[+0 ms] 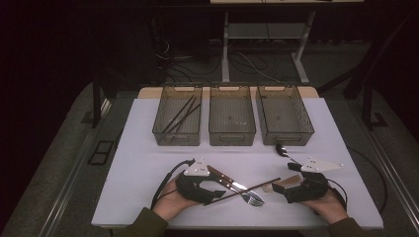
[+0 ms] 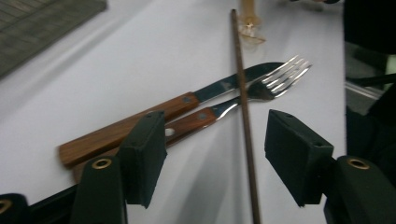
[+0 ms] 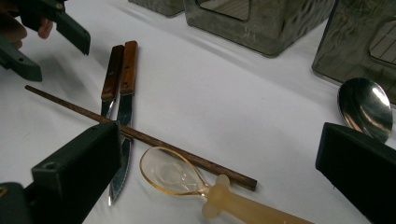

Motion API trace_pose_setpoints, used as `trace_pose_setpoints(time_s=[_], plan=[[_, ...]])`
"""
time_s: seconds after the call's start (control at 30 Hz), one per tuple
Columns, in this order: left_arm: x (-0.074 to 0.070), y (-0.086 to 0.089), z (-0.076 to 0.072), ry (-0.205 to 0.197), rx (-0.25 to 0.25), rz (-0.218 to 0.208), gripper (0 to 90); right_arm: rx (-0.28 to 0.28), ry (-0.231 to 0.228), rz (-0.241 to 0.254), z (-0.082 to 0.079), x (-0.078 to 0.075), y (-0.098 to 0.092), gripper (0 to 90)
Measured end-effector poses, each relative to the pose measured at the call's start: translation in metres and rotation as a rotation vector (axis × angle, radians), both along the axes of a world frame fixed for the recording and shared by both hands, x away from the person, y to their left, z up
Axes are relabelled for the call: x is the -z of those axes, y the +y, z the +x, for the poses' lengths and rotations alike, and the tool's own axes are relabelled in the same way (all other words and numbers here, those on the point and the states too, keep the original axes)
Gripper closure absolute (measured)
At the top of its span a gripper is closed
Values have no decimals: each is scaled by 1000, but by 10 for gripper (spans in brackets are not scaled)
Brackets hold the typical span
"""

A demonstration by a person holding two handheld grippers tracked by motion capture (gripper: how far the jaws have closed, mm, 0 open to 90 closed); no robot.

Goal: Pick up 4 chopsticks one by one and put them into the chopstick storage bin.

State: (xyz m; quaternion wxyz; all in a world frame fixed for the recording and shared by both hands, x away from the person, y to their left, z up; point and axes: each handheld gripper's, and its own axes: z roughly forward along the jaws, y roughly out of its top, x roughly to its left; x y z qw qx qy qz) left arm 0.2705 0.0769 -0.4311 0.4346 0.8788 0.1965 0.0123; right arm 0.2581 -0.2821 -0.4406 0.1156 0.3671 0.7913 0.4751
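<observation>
Three smoke-grey plastic bins (image 1: 232, 121) stand far ahead of both grippers on the white desk (image 1: 143, 168), and the one ahead of our left hand already holds two dark chopsticks (image 1: 182, 114), so we judge the step in hand to be picking up the third.

That long thin brown wooden chopstick (image 2: 244, 121) lies flat on the desk between the spread jaws of our left gripper (image 2: 215, 154), nearer the right pad; neither pad touches it yet. It crosses over the wooden-handled steel knife (image 2: 154, 114) and the wooden-handled steel fork (image 2: 233, 100), which lie side by side just left of the jaws. To do this well, we should centre the stick, sink until the pads bracket it, and close without catching the fork handle beside the left pad.

Our left gripper points low along the desk, hand beneath it. Our right gripper (image 3: 219, 186) hovers low with jaws wide apart and nothing between the pads; a translucent amber plastic spoon (image 3: 196, 184) lies just ahead of it, a shiny steel spoon (image 3: 365, 107) to its right.
</observation>
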Motion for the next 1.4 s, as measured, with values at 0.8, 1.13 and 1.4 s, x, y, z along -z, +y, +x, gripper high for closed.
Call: trace_pose_setpoints(time_s=[0.8,1.13,1.4], plan=[[14,-22,-2,46,78,58,730,-1,-1,-4,0,0,0,3],[18,-26,-2,50,93,97,801,0,-1,-4,0,0,0,2],[17,-27,-3,37,84,114,844,-1,-2,-5,0,1,0,2]])
